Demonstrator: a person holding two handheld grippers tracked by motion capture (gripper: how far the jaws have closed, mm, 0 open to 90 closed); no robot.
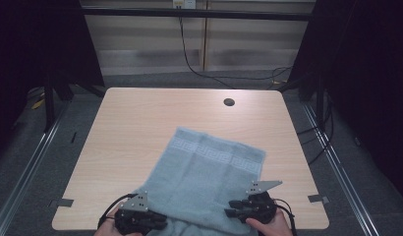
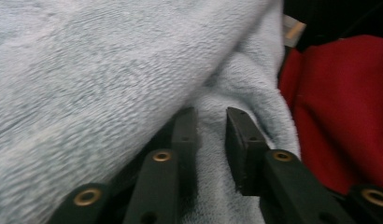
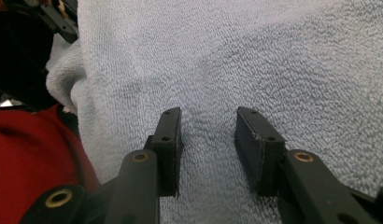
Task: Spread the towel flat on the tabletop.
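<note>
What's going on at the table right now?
A person is working a light blue towel with a gripper in each hand at the near edge of the wooden table. The left gripper and right gripper sit at the towel's near end, which hangs over the table edge. In each gripper view, towel cloth lies between parted jaws; a firm pinch isn't clear.
</note>
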